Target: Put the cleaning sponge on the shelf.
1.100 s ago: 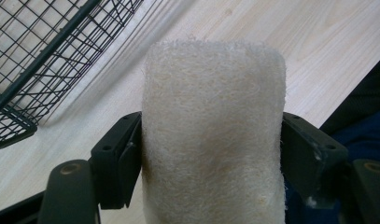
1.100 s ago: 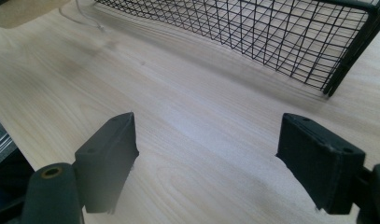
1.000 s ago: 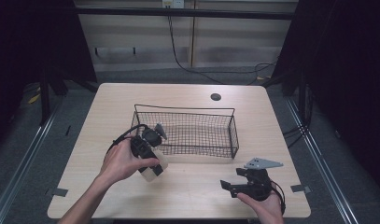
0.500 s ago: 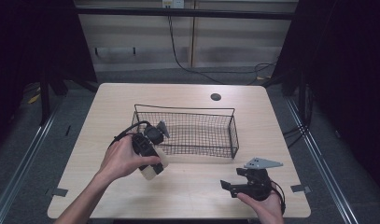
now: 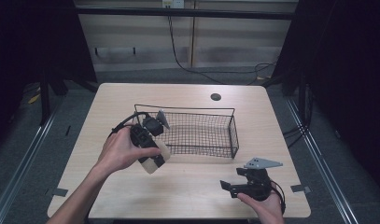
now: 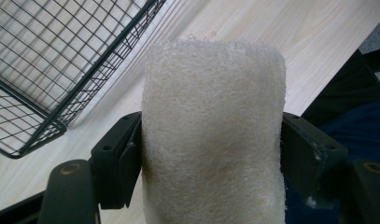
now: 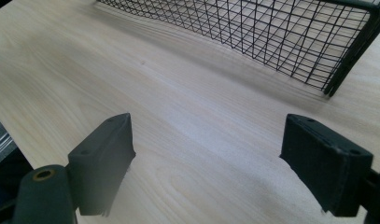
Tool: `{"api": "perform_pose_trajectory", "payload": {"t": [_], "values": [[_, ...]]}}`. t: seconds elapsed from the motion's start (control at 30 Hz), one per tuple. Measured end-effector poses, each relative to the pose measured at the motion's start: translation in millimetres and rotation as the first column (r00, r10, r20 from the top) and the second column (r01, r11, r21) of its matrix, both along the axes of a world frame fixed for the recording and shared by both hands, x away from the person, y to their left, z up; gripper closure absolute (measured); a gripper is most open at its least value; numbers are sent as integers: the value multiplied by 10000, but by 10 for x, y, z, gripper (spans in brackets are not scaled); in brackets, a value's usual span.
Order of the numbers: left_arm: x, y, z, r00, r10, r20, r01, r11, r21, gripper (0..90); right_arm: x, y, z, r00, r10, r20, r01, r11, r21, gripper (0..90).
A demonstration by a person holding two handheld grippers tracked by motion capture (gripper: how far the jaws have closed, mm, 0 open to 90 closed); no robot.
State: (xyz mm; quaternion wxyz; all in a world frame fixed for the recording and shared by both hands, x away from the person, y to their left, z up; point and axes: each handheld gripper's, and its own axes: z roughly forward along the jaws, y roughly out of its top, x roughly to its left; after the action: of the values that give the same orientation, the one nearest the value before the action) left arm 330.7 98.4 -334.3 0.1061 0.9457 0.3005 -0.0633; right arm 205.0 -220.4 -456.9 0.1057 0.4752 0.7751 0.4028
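Observation:
My left gripper [image 5: 155,161] is shut on a cream fibrous scouring pad [image 5: 156,156], held just off the near left corner of the black wire basket [image 5: 197,135]. In the left gripper view the pad [image 6: 213,135] fills the gap between both jaws, and the basket's corner [image 6: 43,126] lies at upper left. My right gripper [image 5: 228,187] rests open near the table's front right edge, nothing between its jaws. The right gripper view shows my right gripper [image 7: 206,163] over bare wood, with the basket's wall [image 7: 271,32] ahead.
The light wood table [image 5: 108,102] has a round dark cable hole [image 5: 215,97] at the back. The basket looks to hold nothing. Dark floor and rails surround the table; a cable hangs down the back wall.
My left hand has lifted and turned a little, carrying the pad slightly right along the basket's near left corner. The right gripper has stayed put.

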Motion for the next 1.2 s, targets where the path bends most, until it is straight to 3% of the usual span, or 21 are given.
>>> {"api": "perform_pose_trajectory", "payload": {"t": [0.47,0.7,1.03,1.2], "values": [[89,-7,222,9999,-65,-99,61,9991,-412,279,4,7,-4,10000,9,-92,-9,10000,-12,160],[120,-10,394,9998,-76,185,84,9990,-450,279,4,8,-8,10000,24,-64,-25,10000,-54,158],[273,20,482,9971,744,165,-728,9939,-824,279,3,8,-7,10000,19,-68,-19,10000,-31,157],[379,27,450,9887,1490,188,-1469,9856,-835,279,2,2,-7,10000,11,-66,-12,10000,-23,154]]}}
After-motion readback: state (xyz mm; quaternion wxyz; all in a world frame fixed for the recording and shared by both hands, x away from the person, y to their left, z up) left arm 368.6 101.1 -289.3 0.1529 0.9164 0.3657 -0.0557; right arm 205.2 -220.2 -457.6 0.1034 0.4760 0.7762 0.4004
